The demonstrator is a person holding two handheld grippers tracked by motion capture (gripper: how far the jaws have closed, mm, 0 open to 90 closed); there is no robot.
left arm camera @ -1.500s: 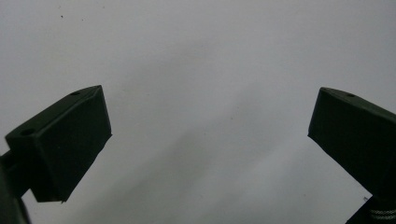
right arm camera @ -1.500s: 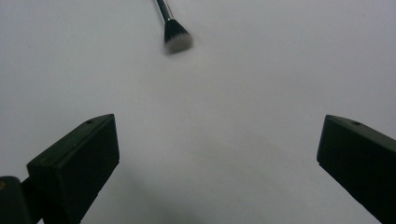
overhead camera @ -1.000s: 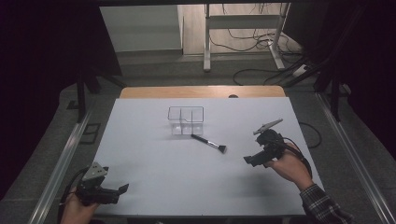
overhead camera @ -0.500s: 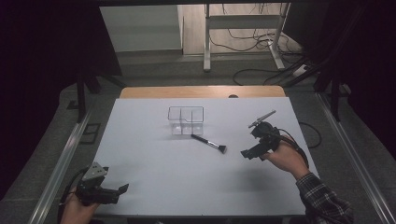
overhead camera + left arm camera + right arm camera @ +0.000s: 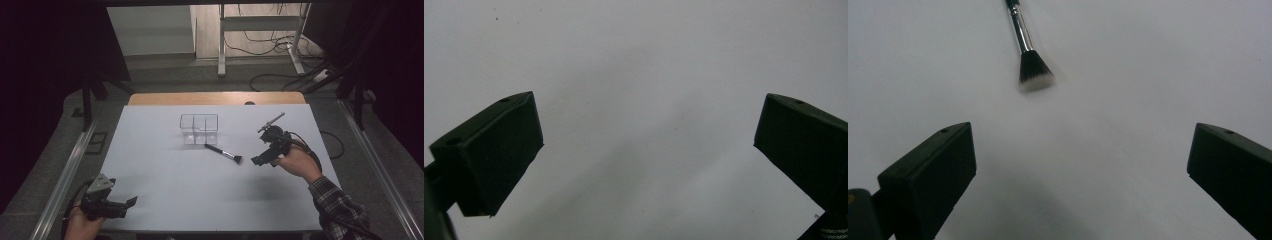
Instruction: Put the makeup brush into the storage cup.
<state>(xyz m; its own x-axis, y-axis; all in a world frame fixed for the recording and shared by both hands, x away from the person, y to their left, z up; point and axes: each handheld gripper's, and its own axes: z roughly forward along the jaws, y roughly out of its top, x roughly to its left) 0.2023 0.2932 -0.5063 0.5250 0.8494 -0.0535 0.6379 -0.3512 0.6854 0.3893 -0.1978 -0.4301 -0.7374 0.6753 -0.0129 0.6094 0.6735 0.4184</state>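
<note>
White table [image 5: 165,190]: bears one clear divided box [image 5: 199,129] near its far middle, compartments apparently bare, and one makeup brush [image 5: 223,153] lying flat just in front of the box, long axis diagonal, handle end toward the box, bristle head toward the near right. Right gripper [image 5: 262,159]: jaws spread wide, holding nothing, poised near the bristle end without touching, the brush [image 5: 1027,47] ahead of its jaws in the right gripper view. Left gripper [image 5: 125,204]: jaws wide apart, empty, at the near left corner, well apart from brush and box.
</note>
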